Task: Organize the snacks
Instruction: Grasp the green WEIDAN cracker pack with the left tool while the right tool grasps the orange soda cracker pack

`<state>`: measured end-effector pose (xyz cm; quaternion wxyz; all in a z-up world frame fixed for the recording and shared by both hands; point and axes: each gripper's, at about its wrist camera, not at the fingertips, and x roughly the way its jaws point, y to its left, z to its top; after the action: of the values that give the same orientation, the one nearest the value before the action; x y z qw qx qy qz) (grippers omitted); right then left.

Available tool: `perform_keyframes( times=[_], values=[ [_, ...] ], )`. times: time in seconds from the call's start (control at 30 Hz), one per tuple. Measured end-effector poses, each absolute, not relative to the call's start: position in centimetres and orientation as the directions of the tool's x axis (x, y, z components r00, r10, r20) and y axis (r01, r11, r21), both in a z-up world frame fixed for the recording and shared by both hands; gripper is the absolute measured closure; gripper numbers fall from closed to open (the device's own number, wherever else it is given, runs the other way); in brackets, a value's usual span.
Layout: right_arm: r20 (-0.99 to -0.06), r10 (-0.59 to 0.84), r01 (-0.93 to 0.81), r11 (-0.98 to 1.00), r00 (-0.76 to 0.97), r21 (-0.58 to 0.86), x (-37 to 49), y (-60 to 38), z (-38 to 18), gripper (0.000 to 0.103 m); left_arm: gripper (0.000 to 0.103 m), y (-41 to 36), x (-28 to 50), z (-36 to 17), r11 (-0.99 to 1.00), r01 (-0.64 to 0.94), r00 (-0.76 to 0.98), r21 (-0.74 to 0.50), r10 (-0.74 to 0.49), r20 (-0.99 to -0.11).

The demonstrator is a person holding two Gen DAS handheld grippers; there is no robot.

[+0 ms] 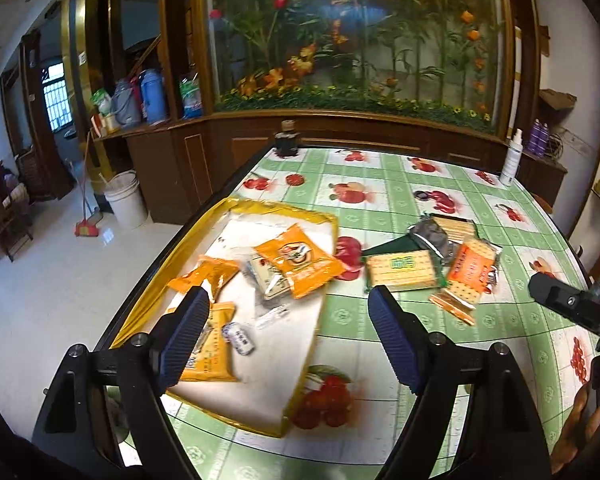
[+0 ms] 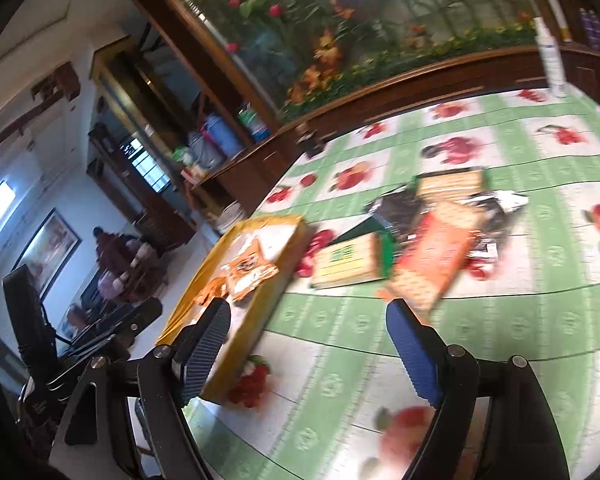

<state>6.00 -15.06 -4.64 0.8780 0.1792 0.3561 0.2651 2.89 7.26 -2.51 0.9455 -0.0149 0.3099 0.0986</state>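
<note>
A yellow-rimmed tray (image 1: 172, 256) with a white floor lies on the left of the table (image 1: 400, 340). It holds three orange snack packets (image 1: 300, 260), a silver packet (image 1: 266, 276) and a small blue-and-white sweet (image 1: 240, 338). To its right is a loose pile: a green cracker pack (image 1: 400, 270), an orange cracker pack (image 1: 470, 270) and a dark packet (image 1: 432, 236). My left gripper (image 1: 289, 294) hangs open over the tray's right side, holding nothing. My right gripper (image 2: 309, 306) is open and empty in front of the pile, where the green cracker pack (image 2: 350, 260) and orange pack (image 2: 432, 256) look blurred.
A dark bottle (image 1: 286, 142) stands at the table's far edge and a white spray bottle (image 1: 512, 158) at the far right. A wooden cabinet with a flower mural lies behind. On the floor to the left are a white bucket (image 1: 126, 200) and a broom.
</note>
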Motion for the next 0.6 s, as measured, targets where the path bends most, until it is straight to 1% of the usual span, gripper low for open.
perform_keyframes(
  times=[0.23, 0.43, 0.6],
  values=[
    [-0.5, 0.534, -0.265, 0.817, 0.682, 0.512, 4.4, -20.6, -3.8, 0.018, 0.021, 3.6, 2.4, -1.7, 0.986, -0.142, 0.812, 0.09, 0.168, -0.559],
    [-0.473, 0.493, -0.223, 0.826, 0.73, 0.517, 3.6, -23.9, -3.2, 0.018, 0.021, 2.2, 2.3, -1.3, 0.987, -0.119, 0.821, 0.105, 0.157, -0.549],
    [-0.494, 0.419, -0.18, 0.869, 0.761, 0.46, 3.5, -25.5, -3.3, 0.018, 0.021, 1.9, 2.8, -1.6, 0.989, -0.109, 0.813, 0.098, 0.145, -0.564]
  ],
)
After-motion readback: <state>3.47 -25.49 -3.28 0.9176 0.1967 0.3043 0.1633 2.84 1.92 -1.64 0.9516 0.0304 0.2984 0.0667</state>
